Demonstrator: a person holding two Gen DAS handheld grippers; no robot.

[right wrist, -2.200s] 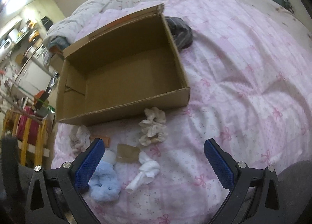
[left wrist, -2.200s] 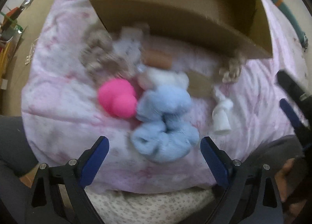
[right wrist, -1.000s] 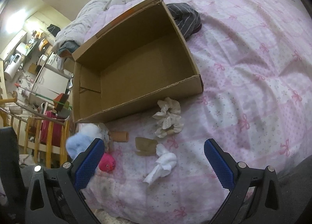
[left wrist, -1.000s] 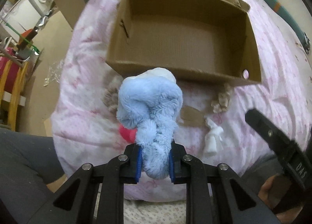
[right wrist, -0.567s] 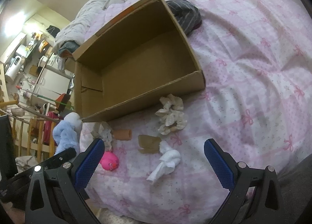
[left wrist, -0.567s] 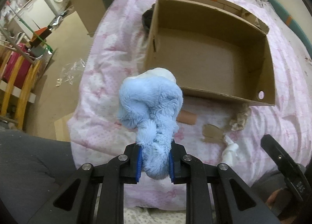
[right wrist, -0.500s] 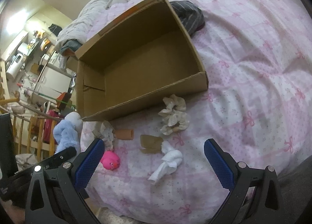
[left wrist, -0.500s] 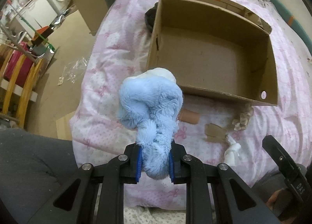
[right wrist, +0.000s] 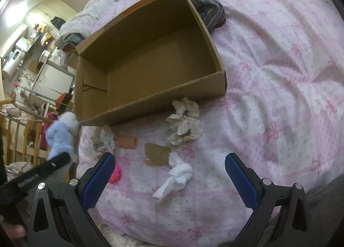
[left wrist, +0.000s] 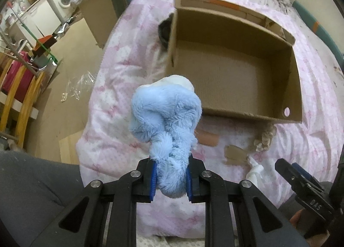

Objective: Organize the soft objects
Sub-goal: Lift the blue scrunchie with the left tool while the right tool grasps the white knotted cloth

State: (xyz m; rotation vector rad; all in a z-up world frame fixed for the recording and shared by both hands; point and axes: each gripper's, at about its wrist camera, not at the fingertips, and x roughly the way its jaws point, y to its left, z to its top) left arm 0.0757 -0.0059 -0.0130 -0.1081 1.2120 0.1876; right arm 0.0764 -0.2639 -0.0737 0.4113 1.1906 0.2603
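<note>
pink bedspread (right wrist: 279, 74) fills the scene, cardboard box (right wrist: 150, 57) sitting open on it. left gripper (left wrist: 171, 179) is clamped tight on the fluffy blue toy (left wrist: 165, 118), held above the bed edge near the box. right gripper (right wrist: 169, 179) gapes wide, holding nothing, over the white knotted cloth (right wrist: 177, 177).

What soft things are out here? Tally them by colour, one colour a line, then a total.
Fluffy light-blue plush, in the left tongs: 1
Knotted white cloth: 1
Beige ruffled scrunchies: 2
Hot-pink plush toy: 1
Crumpled grey-white patterned cloth: 1
Total: 6
</note>
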